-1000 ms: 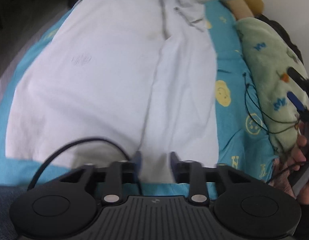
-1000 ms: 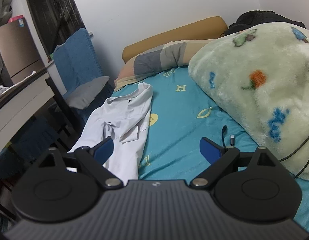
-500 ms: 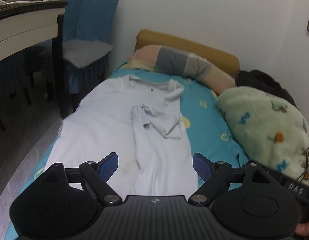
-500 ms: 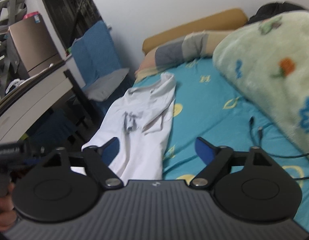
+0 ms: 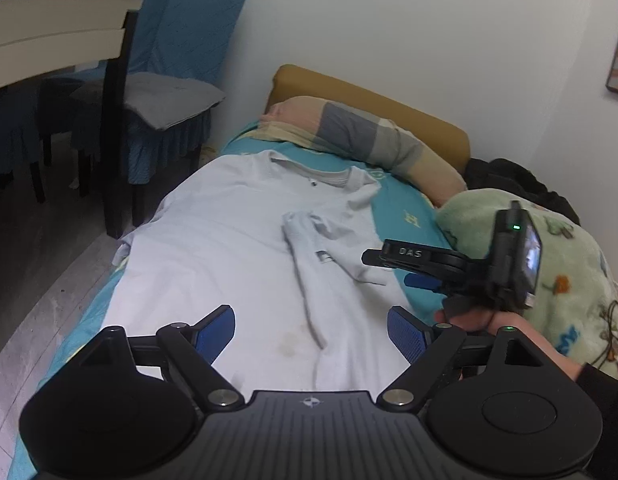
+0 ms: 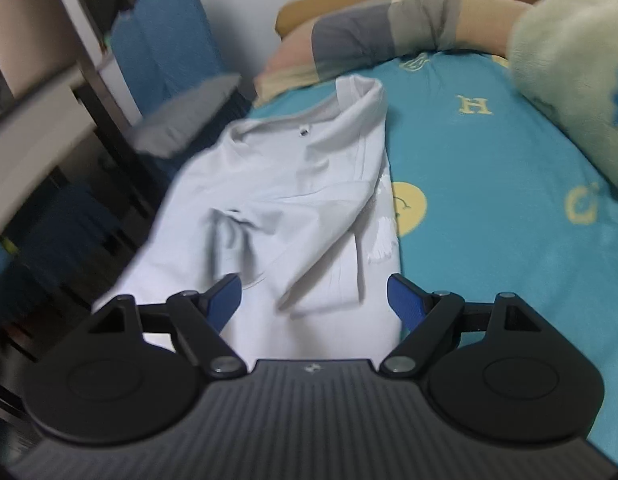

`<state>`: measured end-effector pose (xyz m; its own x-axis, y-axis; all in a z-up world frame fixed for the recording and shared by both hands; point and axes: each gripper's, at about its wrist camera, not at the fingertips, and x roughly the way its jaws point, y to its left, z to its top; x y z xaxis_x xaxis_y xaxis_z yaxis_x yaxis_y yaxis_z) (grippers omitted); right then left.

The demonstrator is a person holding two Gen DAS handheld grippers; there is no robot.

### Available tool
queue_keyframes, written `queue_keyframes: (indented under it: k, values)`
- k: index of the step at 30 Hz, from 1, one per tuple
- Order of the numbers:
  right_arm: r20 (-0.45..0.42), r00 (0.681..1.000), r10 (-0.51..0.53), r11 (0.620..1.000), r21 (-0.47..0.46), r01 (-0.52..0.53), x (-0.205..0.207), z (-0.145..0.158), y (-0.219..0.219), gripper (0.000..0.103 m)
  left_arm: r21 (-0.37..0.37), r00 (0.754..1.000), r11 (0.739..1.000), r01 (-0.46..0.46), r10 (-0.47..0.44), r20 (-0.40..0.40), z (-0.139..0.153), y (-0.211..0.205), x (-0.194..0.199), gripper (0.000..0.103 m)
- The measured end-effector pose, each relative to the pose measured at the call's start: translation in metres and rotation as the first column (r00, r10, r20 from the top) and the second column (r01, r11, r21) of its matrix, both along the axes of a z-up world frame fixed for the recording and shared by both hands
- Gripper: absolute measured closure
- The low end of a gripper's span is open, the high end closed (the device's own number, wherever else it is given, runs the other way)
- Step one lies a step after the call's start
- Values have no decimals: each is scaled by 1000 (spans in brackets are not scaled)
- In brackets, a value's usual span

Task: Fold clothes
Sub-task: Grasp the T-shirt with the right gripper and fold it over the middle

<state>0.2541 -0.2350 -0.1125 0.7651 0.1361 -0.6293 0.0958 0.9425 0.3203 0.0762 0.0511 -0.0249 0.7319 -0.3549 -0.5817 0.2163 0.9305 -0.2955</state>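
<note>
A pale shirt lies flat on the bed, one sleeve folded inward. The left hand-held gripper hovers spread over its near hem; the right hand-held gripper, also spread and empty, hangs above its right edge.

shirt hem: hidden behind tool body | chair: motion-blurred | blanket: cut off right

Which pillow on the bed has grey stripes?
The long pillow at the head of the bed, against the headboard. The fluffy green one has little coloured pictures instead.
</note>
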Motion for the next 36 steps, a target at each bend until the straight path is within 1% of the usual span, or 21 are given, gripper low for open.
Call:
queue_keyframes:
  k: [2,3,5,6,7,9,10,13,15,19,21,23,25,26,27,28,29,30,33,35,36]
  values:
    - [-37,999,16,998,-61,-18,20,-10,10,21,-12,1000,1000,-23,23,-12,-6,10,9,18]
    - [-55,997,48,994,-98,-53,28,-13,18,21,-16,999,999,-40,39,-14,-8,15,13,18]
    - [-82,992,94,953,-282,-114,38,-12,40,40,-22,997,997,-75,75,-15,-11,26,19,18]
    - [-97,989,114,921,-363,-142,42,-12,51,56,-26,996,995,-94,93,-15,-12,31,22,18]
    - [-101,987,125,905,-396,-155,45,-8,58,70,-33,994,994,-109,108,-19,-14,37,24,18]
    - [-115,987,111,903,-403,-149,52,4,62,84,-52,991,990,-132,130,-36,-20,45,30,18]
    - [-121,987,106,902,-406,-146,57,11,64,88,-62,989,988,-140,137,-49,-23,49,32,18]
    - [-146,985,96,901,-409,-149,74,29,68,88,-86,987,985,-149,142,-80,-31,54,40,18]
    - [-170,982,80,918,-371,-139,83,34,64,88,-86,986,985,-150,142,-91,-35,54,42,18]
    - [-202,977,67,976,-191,-107,104,42,56,88,-104,983,982,-158,146,-108,-39,54,44,18]
    - [-199,977,76,985,-135,-104,129,49,60,88,-108,983,981,-160,148,-108,-41,53,45,18]
    - [-142,986,83,987,-124,-101,155,60,68,88,-101,983,981,-163,152,-107,-43,52,45,18]
    - [-55,989,134,982,-129,-140,176,71,79,85,-92,981,981,-168,158,-110,-45,52,45,18]
    - [-39,984,176,975,-129,-179,184,73,85,83,-87,981,981,-171,161,-111,-46,52,45,18]
    - [-35,979,201,972,-115,-204,189,74,88,70,-84,980,981,-174,164,-110,-46,53,45,18]
    - [-30,974,224,969,-101,-226,193,74,90,36,-82,980,981,-177,168,-107,-46,53,44,18]
    - [-14,974,224,971,-83,-224,191,74,90,20,-80,979,980,-181,172,-105,-45,54,44,18]
    - [20,976,217,974,-76,-215,184,74,88,8,-80,979,979,-186,177,-105,-45,55,45,18]
    - [119,974,193,981,-56,-188,160,74,80,8,-94,976,976,-196,185,-116,-46,55,47,18]
    - [135,975,175,984,-65,-167,146,63,73,8,-101,976,975,-196,183,-121,-46,54,47,18]
    - [120,980,160,986,-63,-154,140,55,69,8,-102,976,976,-194,182,-120,-46,54,47,18]
